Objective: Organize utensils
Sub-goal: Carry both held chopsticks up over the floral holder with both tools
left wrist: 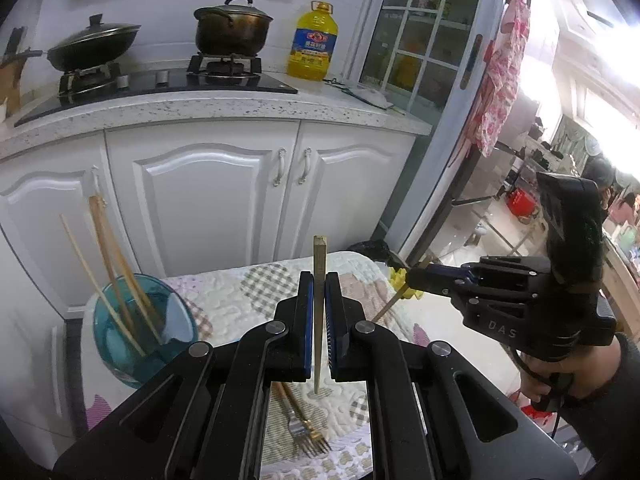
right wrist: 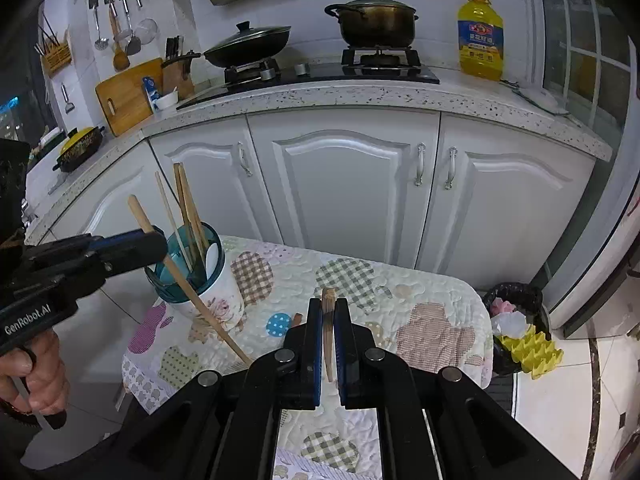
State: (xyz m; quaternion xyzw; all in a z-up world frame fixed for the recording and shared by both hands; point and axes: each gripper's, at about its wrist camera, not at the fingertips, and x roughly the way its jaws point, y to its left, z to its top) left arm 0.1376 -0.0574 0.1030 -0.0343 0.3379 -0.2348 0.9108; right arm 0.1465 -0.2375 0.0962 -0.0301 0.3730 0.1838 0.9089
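Observation:
My left gripper [left wrist: 319,300] is shut on a wooden chopstick [left wrist: 319,264] and holds it upright above the quilted table [left wrist: 248,292]. It shows in the right wrist view [right wrist: 154,242] beside the holder, its chopstick [right wrist: 188,288] slanted. My right gripper [right wrist: 328,320] is shut on a darker wooden chopstick [right wrist: 328,300]; it also shows in the left wrist view [left wrist: 416,278]. A utensil holder with a teal insert [left wrist: 140,328] [right wrist: 200,276] holds several chopsticks at the table's left. Two forks [left wrist: 306,428] lie on the table under my left gripper.
White kitchen cabinets [right wrist: 348,184] stand behind the table. The counter carries a wok [right wrist: 248,46], a pot [right wrist: 374,20] and a yellow oil bottle [right wrist: 480,36]. A bin with yellow trash [right wrist: 520,332] stands right of the table.

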